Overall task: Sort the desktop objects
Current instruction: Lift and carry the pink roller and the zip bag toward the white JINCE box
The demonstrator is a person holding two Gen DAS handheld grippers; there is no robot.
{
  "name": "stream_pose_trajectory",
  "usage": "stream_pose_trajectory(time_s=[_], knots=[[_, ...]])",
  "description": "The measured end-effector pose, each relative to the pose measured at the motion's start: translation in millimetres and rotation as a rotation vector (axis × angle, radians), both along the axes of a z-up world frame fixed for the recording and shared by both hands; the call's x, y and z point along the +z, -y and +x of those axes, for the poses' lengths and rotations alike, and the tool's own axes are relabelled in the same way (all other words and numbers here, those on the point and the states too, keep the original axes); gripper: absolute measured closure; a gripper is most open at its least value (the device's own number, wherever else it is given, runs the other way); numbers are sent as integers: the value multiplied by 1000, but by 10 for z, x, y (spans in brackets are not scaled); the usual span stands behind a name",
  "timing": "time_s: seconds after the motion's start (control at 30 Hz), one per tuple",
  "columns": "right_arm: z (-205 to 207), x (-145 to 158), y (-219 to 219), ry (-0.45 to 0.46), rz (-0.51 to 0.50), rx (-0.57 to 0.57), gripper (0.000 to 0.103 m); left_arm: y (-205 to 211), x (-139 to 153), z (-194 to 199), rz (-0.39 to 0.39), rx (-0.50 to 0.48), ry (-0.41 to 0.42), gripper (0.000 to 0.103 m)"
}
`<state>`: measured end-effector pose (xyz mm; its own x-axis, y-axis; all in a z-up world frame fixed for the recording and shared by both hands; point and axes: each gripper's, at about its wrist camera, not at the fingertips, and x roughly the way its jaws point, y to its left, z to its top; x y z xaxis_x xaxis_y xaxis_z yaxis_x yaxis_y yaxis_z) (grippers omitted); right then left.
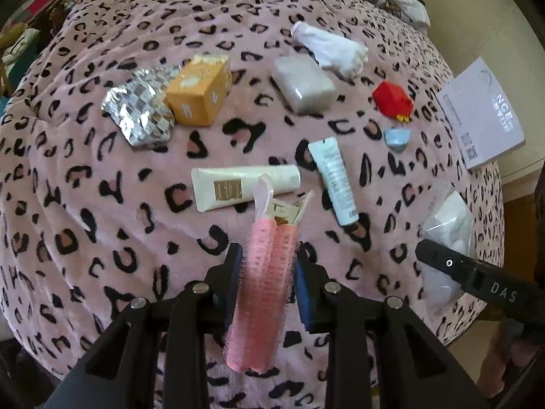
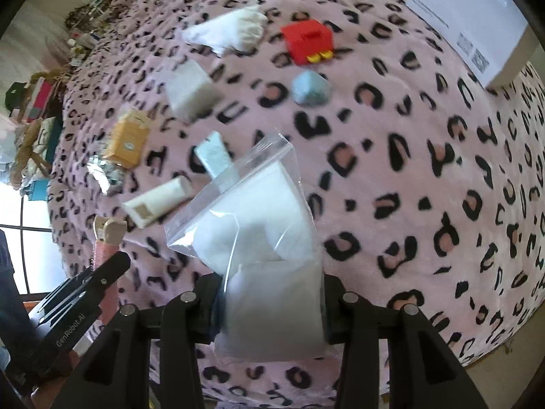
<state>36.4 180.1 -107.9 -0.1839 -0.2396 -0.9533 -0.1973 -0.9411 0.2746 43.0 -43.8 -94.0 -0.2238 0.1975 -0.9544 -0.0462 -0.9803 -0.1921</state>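
My left gripper [image 1: 267, 252] is shut on a pair of pink hair rollers [image 1: 262, 272], which hang lengthwise between its blue pads above the pink leopard-print blanket [image 1: 102, 211]. My right gripper [image 2: 270, 286] is shut on a clear zip bag of white pads [image 2: 262, 238], also raised off the blanket. The bag [image 1: 446, 218] and one right finger [image 1: 477, 272] show at the right of the left wrist view. In the right wrist view the rollers [image 2: 105, 238] and the left gripper's black body [image 2: 85, 286] sit at lower left.
On the blanket lie a cream tube [image 1: 238, 187], a small white tube [image 1: 335, 184], an orange box [image 1: 199, 92], a silver foil packet [image 1: 139, 109], a grey-white pack [image 1: 305, 83], a white cloth [image 1: 333, 47], a red block [image 1: 391, 100] and a blue lump [image 1: 396, 138]. A white booklet [image 1: 480, 112] lies at the right edge.
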Motion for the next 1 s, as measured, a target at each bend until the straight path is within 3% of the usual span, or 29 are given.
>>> stream_pose_trajectory(time_s=[0.4,0.7,1.0], knots=[[-93,590,160,-60,6,29,60,-76,654,-223,-94,8,-30,74],[-270,1078,67,-145,37,-22,60,-283,1157,-504,-96,-54,-107,74],[-287,1435,-267,-189,81,-131,60,-608,1405,-659,-70,-155,-137,74]])
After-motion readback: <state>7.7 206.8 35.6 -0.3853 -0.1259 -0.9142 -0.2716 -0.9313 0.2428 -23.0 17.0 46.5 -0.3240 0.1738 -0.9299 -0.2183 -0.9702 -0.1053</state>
